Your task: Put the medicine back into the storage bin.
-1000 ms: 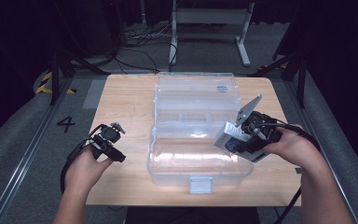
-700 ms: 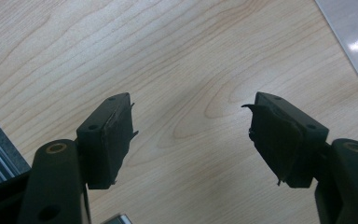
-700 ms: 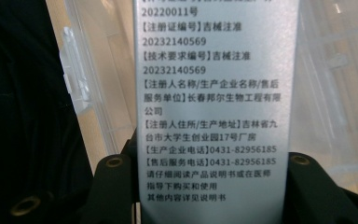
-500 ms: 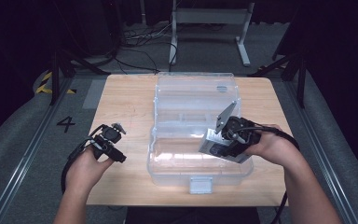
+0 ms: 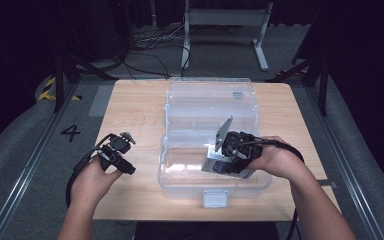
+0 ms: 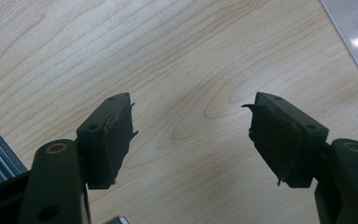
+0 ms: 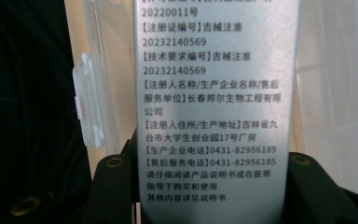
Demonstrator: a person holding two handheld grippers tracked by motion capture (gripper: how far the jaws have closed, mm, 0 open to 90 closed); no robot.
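Since the earlier frame, the right gripper [image 5: 219, 159] has moved left and lower over the clear plastic box [image 5: 180, 180]. Its 2 jaws are partly closed on a flat silver packet [image 7: 212, 107] with printed text, held just above the box. Beside the box, the left gripper [image 6: 193, 140] waits over the wooden table [image 6: 177, 56], its jaws wide apart and empty.

Silver box [image 7: 212, 107] up between the right gripper's [image 5: 215, 162] jaws, pads on both its long sides, printed face w/ black Chinese text & numbers toward the cam. In the high view it's [image 5: 219, 161] hanging over the near-right part of the clear case [image 5: 180, 150], tilted, narrow end leading. Case is see-through plastic, lying mid-table, white latch [image 5: 215, 199] on its near edge.
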